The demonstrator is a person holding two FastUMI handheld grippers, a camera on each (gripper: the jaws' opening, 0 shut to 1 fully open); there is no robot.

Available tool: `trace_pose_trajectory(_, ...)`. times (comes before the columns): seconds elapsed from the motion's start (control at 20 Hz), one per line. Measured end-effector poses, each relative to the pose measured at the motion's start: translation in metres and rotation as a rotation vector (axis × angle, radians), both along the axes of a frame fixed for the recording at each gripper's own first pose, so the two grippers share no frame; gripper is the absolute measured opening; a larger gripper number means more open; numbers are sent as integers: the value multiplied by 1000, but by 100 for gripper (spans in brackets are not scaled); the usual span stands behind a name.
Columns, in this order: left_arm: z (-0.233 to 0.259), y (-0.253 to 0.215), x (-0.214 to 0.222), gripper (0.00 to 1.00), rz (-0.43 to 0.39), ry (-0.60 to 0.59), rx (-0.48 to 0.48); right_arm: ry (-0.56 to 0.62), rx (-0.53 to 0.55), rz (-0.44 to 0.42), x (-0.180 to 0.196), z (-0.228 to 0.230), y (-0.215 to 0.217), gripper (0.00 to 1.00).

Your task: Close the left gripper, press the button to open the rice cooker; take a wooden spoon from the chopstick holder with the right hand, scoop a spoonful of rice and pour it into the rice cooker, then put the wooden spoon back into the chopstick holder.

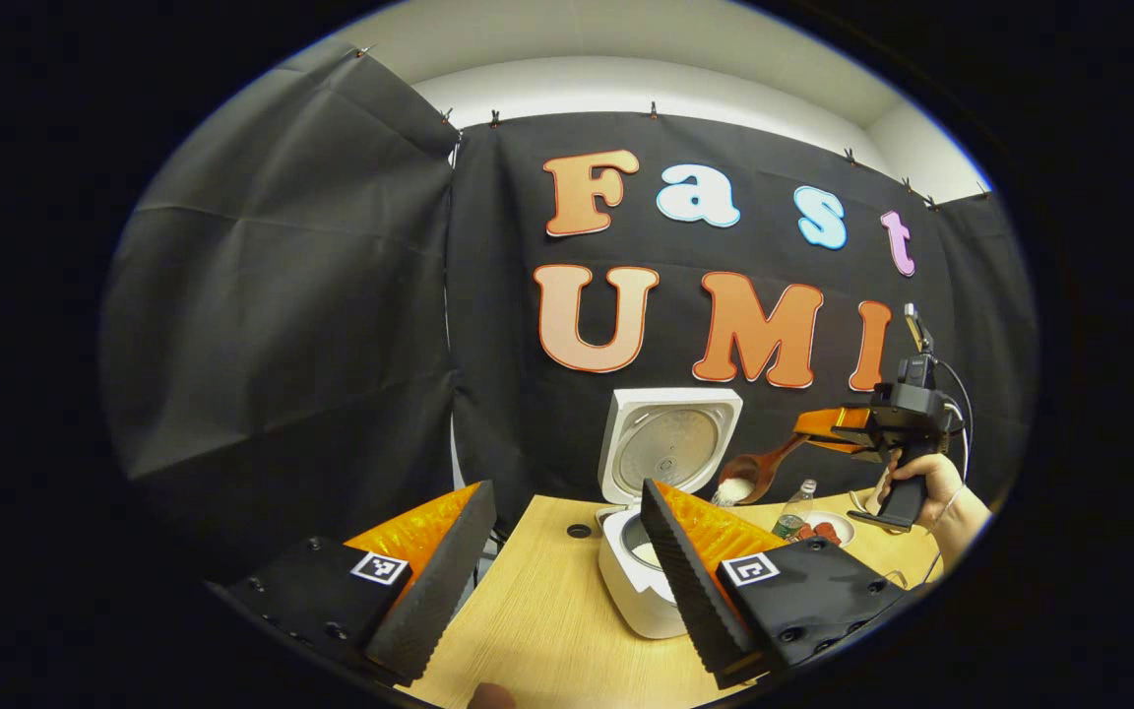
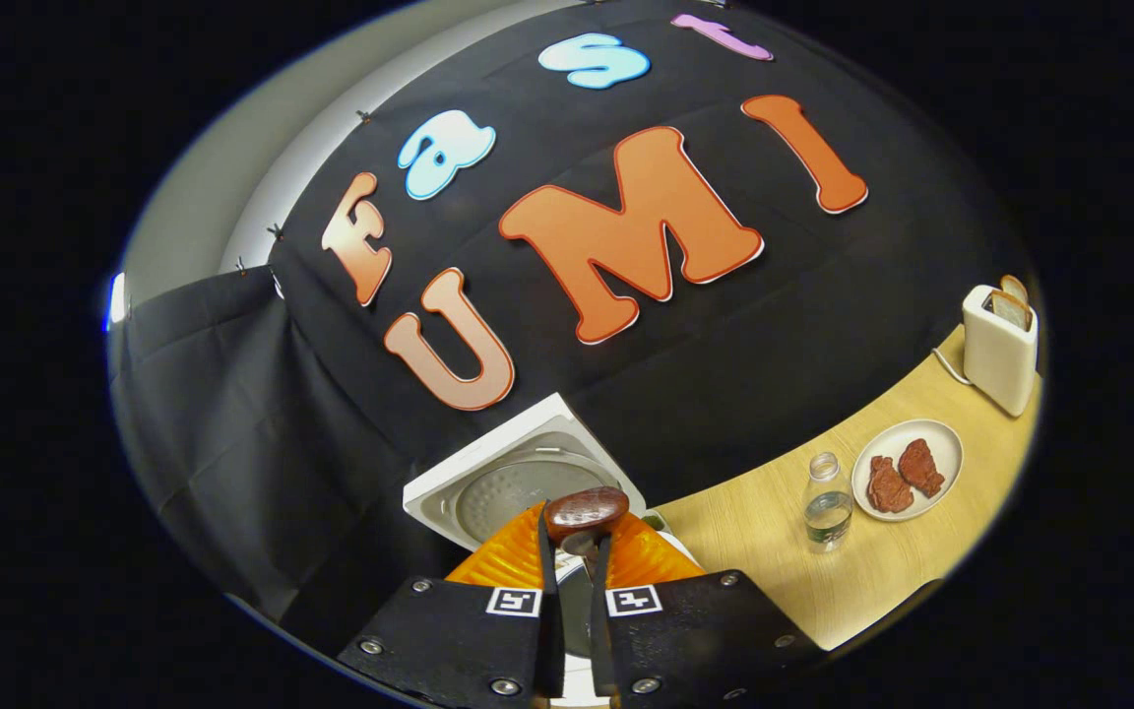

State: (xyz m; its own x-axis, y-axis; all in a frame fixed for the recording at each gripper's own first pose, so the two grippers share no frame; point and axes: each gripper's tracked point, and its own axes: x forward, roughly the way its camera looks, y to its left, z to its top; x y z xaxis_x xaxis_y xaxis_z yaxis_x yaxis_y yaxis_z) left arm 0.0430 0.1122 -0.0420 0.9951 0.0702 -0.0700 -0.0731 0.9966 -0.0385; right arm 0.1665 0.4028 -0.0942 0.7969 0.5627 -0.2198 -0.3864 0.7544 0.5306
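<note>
A light wooden table carries the white rice cooker, its lid standing fully up and the inner pot exposed. Above the pot the right gripper, held in a person's hand, clamps the handle of a wooden spoon, whose bowl is tipped down with a small heap of white rice at its lip. In the right gripper view its 2 fingers are nearly together, pinching the spoon's handle. The left gripper waits low and wide open, holding nothing. The spoon looks stiff and light, its smooth handle liable to twist under a narrow pinch, so a hold around mid-handle seems safest; loose rice spills easily. Farther right stand a toaster, a plate of meat and a water bottle.
</note>
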Motion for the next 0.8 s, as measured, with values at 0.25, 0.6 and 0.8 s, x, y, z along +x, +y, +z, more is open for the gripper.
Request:
trace_pose_trajectory(0.25,-2,6,-1,100,7,2,1,-81,-82,30,-6,9,4,10)
trace_pose_trajectory(0.6,1,11,-2,100,9,-3,4,-173,-184,80,-12,15,8,10)
trace_pose_trajectory(0.8,-3,14,-2,100,15,3,7,-240,-238,110,-19,23,14,10)
